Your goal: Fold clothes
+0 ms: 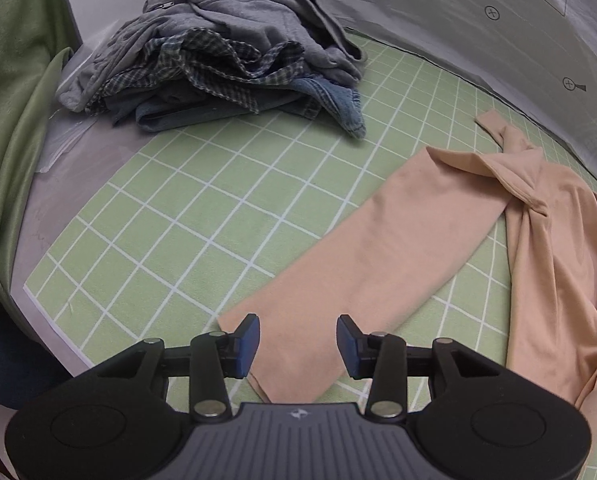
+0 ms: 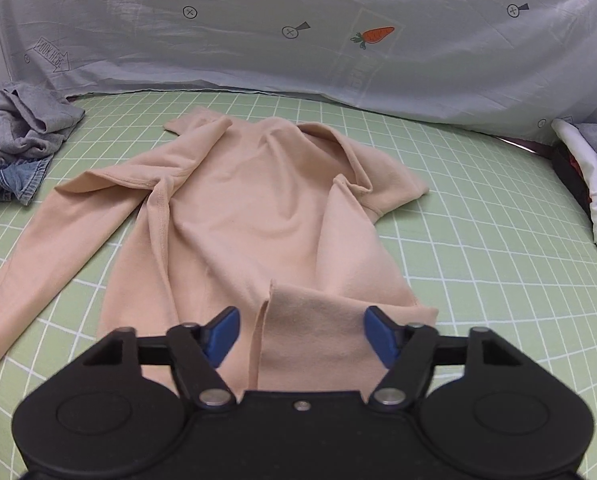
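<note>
Lying partly spread on the green grid mat point(image 2: 478, 216), peach long-sleeved top point(image 2: 258, 216) remains unfolded, sleeves crooked; crumpled clothes pile point(image 1: 226, 60) at 11 o'clock. Left tongs point(image 1: 297, 346) and right tongs point(image 2: 301, 336) wide, empty.

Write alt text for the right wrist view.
A peach long-sleeved top lies rumpled on a green grid mat, its hem beneath the open right gripper. A pile of grey and denim clothes sits far left, and a grey carrot-print sheet hangs behind.
</note>
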Demonstrator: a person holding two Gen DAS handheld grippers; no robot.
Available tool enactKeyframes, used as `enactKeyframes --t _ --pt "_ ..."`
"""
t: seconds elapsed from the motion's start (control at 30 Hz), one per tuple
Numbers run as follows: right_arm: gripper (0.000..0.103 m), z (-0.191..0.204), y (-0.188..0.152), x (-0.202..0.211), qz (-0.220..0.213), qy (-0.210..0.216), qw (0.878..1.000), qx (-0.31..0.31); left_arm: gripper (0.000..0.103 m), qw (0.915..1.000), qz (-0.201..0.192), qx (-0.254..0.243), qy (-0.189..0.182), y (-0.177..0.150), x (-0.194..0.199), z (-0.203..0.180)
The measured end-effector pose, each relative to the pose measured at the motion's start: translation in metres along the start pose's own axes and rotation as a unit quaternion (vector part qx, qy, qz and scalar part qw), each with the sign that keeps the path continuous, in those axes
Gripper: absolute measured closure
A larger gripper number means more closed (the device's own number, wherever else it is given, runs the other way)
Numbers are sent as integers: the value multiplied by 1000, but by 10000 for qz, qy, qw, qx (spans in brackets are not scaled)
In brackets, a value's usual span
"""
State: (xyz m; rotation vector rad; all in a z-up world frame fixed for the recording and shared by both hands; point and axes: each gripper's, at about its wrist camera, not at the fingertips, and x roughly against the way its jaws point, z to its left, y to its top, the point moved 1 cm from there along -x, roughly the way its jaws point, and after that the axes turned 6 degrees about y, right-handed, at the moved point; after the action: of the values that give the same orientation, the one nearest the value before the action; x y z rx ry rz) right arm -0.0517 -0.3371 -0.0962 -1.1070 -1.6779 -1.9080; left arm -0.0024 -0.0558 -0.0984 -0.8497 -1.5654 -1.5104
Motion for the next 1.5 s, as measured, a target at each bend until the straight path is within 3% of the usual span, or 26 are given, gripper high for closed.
enactKeyframes --t 0.03,0.13,0.27,0.4,0.47,0.5,0.53,0.6,0.63,0.87,1.07,1.13,1.5 --pt "83 -6 -1 5 -2 72 10000 -31 57 10000 -17 -30 -22 -1 1 -5" --pt "99 -26 -5 25 -57 180 9998 -119 56 9998 17 -154 -129 -8 3 -24" --pt "99 -64 -20 52 -68 -78 9994 -315 56 9991 75 -325 -278 -17 5 -51" --pt "99 -112 -46 45 635 -540 9944 -651 52 9978 133 -495 -427 -26 7 -77" --pt "97 -131 -60 36 1070 -570 9885 -906 48 9967 154 -605 -517 -31 9 -91" --pt "91 -137 -65 34 1205 -561 9859 -1021 47 9958 149 -687 -586 -34 12 -98" --pt "75 -140 -66 35 1187 -569 9860 -1027 45 9947 141 -772 -660 -38 14 -106" --pt "53 -144 -67 38 1031 -598 9882 -957 40 9929 120 -888 -785 -44 18 -117" --pt "47 -146 -67 40 954 -613 9893 -921 39 9919 119 -931 -855 -47 19 -121" --pt "29 -153 -53 29 580 -62 9953 -767 38 9847 267 -1245 -1193 -69 24 -148" --pt "28 -146 -46 -1 744 322 9954 -501 38 9781 298 -1372 -1540 -83 30 -158" --pt "33 -144 -45 -7 785 397 9951 -442 38 9763 277 -1384 -1641 -85 33 -159" --pt "34 -148 -49 -8 845 335 9945 -518 38 9757 482 -1397 -1617 -90 24 -163"
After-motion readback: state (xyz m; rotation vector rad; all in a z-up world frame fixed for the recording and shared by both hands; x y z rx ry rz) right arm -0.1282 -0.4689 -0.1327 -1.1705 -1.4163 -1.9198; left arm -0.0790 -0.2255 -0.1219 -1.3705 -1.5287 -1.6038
